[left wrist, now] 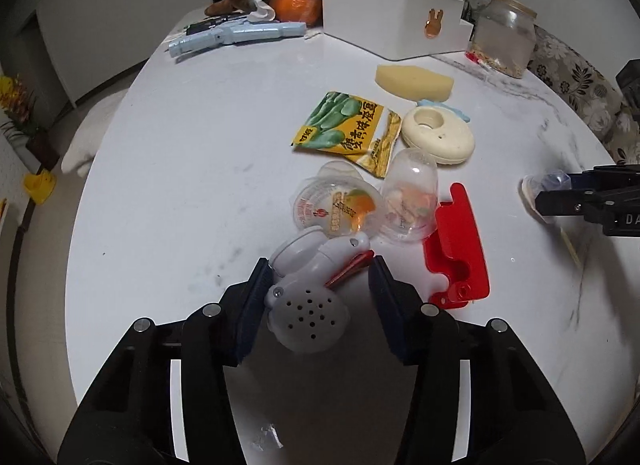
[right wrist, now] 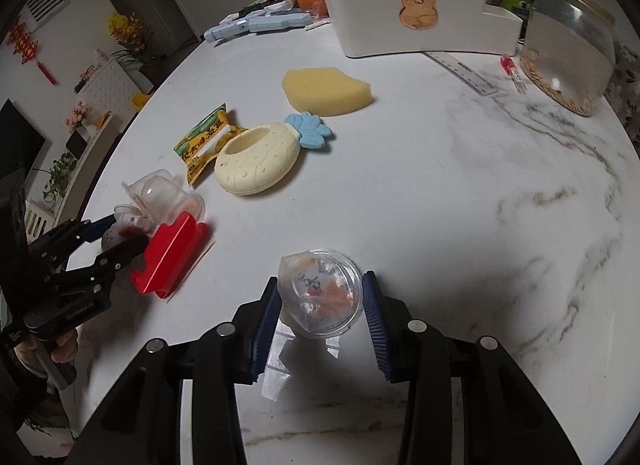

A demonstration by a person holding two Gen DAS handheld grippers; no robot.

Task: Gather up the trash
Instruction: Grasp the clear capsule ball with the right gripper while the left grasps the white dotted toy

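Observation:
In the left wrist view my left gripper (left wrist: 319, 265) is shut on a grey plastic bird toy (left wrist: 308, 305). One pad lies on the toy's side and the other touches its red beak. Just beyond it lie two clear jelly cups (left wrist: 340, 209) and a yellow-green snack wrapper (left wrist: 346, 131). My right gripper (right wrist: 320, 281) is shut on another clear jelly cup (right wrist: 316, 305) with a peeled lid, low over the white marble table (right wrist: 460, 205). That gripper and its cup also show at the right edge of the left wrist view.
A red plastic piece (left wrist: 456, 249) lies right of the cups. Behind it are a cream pineapple toy (right wrist: 256, 165) and a yellow sponge (right wrist: 328, 91). A white rabbit box (right wrist: 404, 25), a jar (right wrist: 568, 61), a ruler (right wrist: 460, 69), an orange and a blue tool line the far edge.

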